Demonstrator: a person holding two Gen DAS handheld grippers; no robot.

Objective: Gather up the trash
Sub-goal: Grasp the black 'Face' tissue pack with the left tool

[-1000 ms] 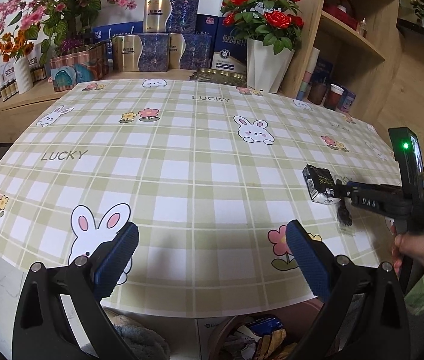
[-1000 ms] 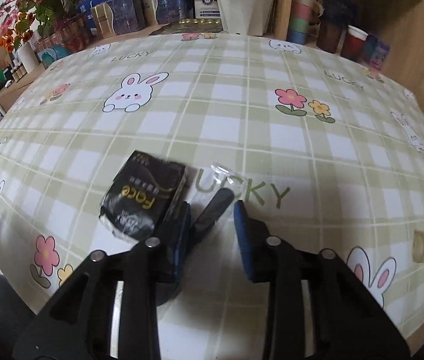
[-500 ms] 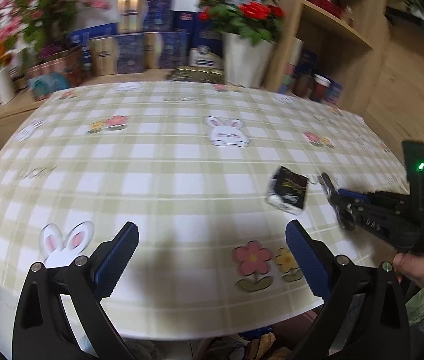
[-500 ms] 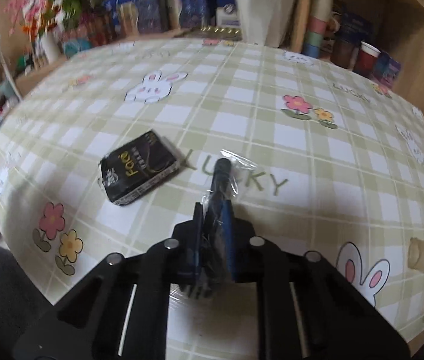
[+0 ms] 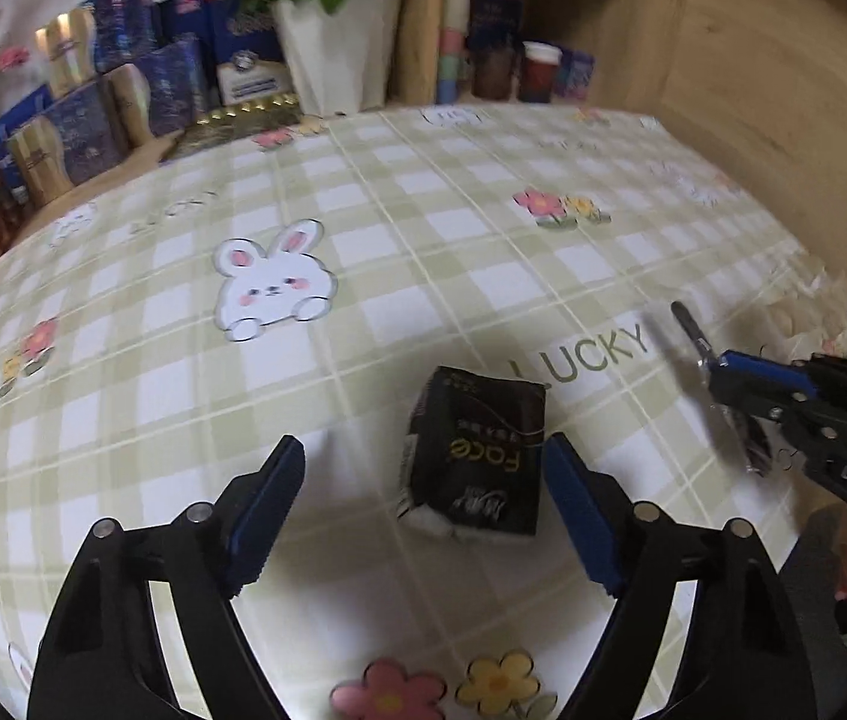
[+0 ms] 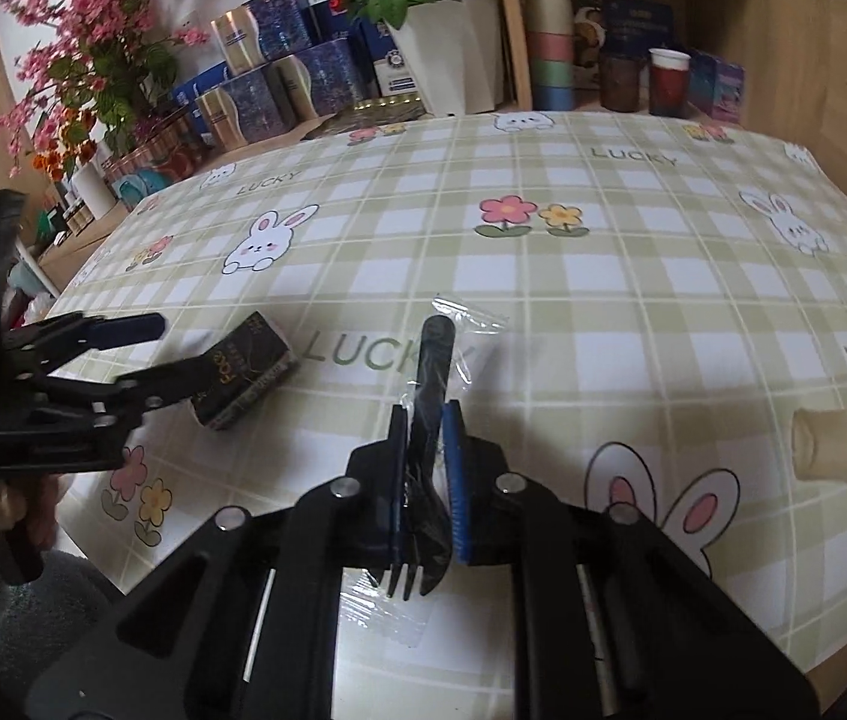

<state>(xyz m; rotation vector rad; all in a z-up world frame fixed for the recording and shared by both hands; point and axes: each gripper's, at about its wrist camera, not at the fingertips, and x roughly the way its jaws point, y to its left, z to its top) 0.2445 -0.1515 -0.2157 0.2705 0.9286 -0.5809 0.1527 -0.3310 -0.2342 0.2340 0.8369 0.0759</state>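
Right gripper (image 6: pixel 426 480) clamps wrapped black fork (image 6: pixel 432 372); left gripper (image 5: pixel 423 516) closing around tissue pack (image 5: pixel 474 456).

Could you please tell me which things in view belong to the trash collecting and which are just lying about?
Part of the job:
- black tissue pack, lying between the open, just-closing left gripper
- wrapped black plastic fork, clamped in the right gripper

Just lying about:
- white flower pot
- blue gift boxes
- stacked cups
- pink blossom arrangement
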